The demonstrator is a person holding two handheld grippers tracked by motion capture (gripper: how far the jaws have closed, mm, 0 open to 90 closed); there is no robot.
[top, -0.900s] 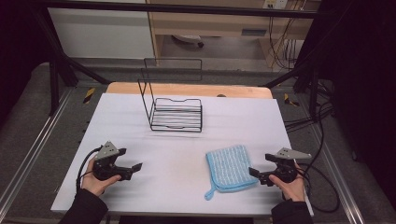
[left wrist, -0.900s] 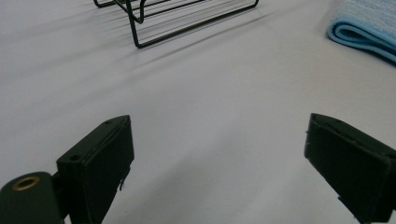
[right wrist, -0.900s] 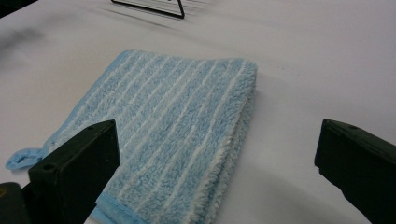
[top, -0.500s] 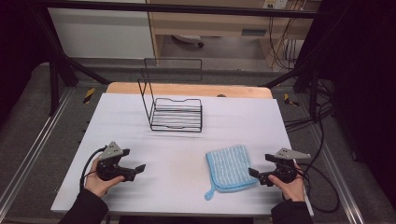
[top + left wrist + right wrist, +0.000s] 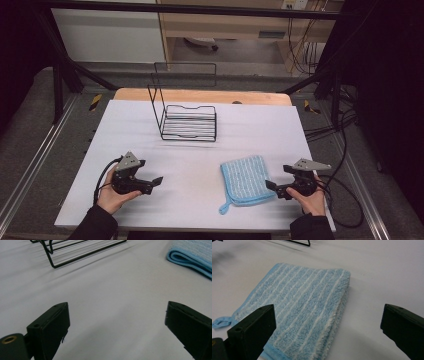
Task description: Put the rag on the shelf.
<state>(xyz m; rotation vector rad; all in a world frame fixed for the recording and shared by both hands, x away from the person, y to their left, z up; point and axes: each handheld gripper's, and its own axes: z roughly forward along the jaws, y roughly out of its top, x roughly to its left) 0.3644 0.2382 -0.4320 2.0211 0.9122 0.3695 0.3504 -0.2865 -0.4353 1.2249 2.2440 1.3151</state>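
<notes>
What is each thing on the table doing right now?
Light blue striped terry towel: folded, lying flat, untouched.
Black wire rack: standing upright, nothing in it.
Left hand-held gripper: open, holding nothing, over the bare white table.
Right hand-held gripper: open, holding nothing, at the towel's edge.

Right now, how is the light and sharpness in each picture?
High view: soft and a bit grainy, the white table bright, the surroundings dark. Left gripper view: the wire rack throws faint shadows, and the near black jaws are slightly blurred. Right gripper view: the blue towel is sharp in the middle, with even light and no glare.
</notes>
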